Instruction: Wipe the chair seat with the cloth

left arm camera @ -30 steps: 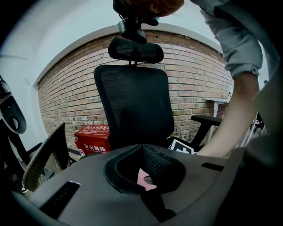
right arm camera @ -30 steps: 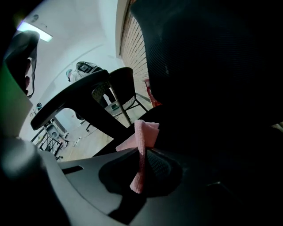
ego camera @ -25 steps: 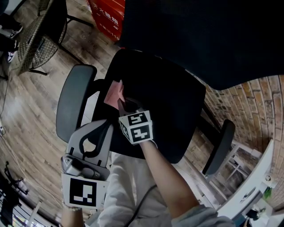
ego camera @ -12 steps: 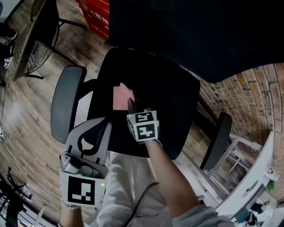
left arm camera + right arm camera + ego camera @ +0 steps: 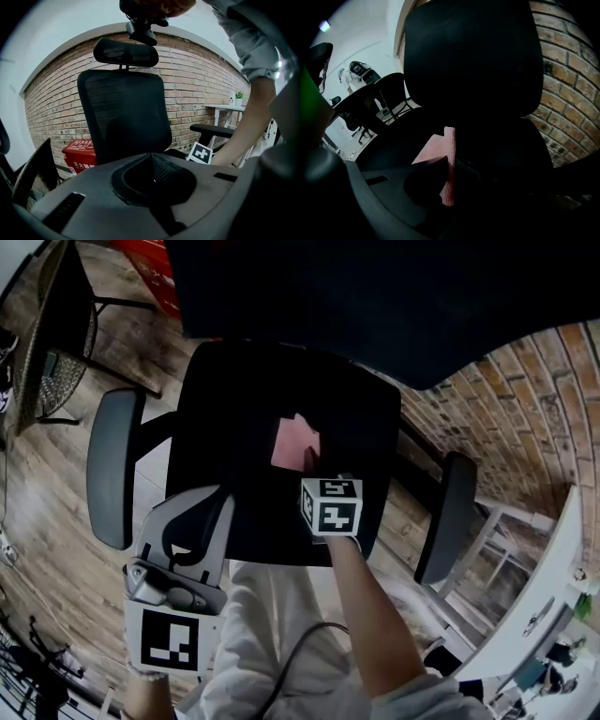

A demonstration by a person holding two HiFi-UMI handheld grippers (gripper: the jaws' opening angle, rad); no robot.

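Occupying most of the head view, a black office chair [image 5: 281, 362] is standing on a wooden floor [image 5: 56, 521] beside a brick wall [image 5: 534, 399]. Its mesh backrest [image 5: 375, 296] is rising along the back edge of the chair seat [image 5: 225, 418], and one armrest is flanking each side edge, the left one [image 5: 108, 465] and the right one [image 5: 445, 517]. A red box [image 5: 79, 150] is sitting on the floor behind the chair.

The left gripper [image 5: 220, 498] is hanging over the front left corner of the seat. Its jaws are meeting tip to tip with nothing between them [image 5: 152, 158]. Whether it is touching the seat cannot be told.

The right gripper [image 5: 307, 462], carried on a bare forearm [image 5: 370, 615], is reaching in from the front edge toward the middle of the seat. Its jaws are clamping one edge of the pink cloth [image 5: 293, 440].

The cloth is lying near the middle of the seat, well clear of both side edges. In the right gripper view its free part [image 5: 436, 147] is spreading flat on the seat ahead of the jaws, while the pinched fold is standing upright between them.
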